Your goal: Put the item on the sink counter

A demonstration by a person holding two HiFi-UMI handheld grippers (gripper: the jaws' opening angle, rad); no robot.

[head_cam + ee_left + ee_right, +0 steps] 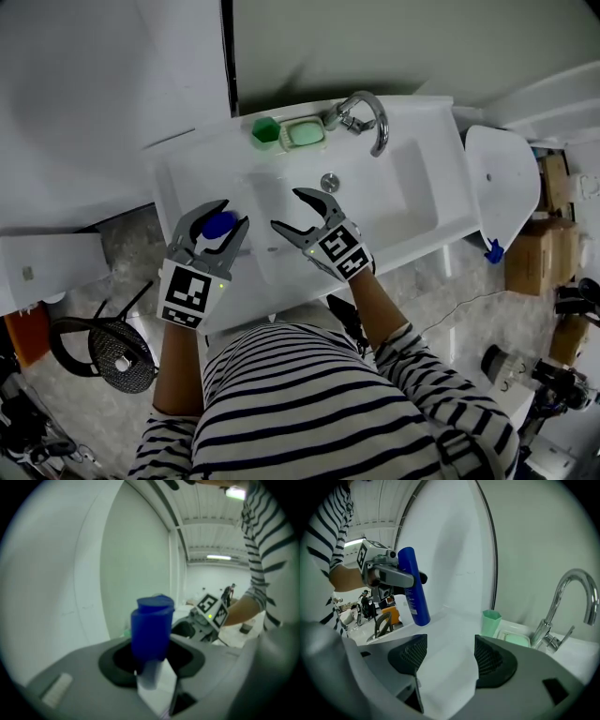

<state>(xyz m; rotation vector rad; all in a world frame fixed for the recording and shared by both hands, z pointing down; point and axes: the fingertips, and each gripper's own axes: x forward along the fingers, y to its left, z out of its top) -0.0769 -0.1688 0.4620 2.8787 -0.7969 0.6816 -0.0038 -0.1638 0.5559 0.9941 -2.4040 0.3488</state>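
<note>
Where pale wall [375, 37] ends, white sink counter [187, 178], chrome faucet [376, 117], speckled floor [131, 246].

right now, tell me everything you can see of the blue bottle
The blue bottle is a slim, glossy, plastic-looking cylinder with a blue cap and pale print on its side. It is held near upright, clamped near its top by the left gripper, over the front left of the counter; only the gripper seems to touch it.

White sink counter [187, 176], green cup [266, 130], soap dish [306, 134], chrome faucet [367, 114]
</note>
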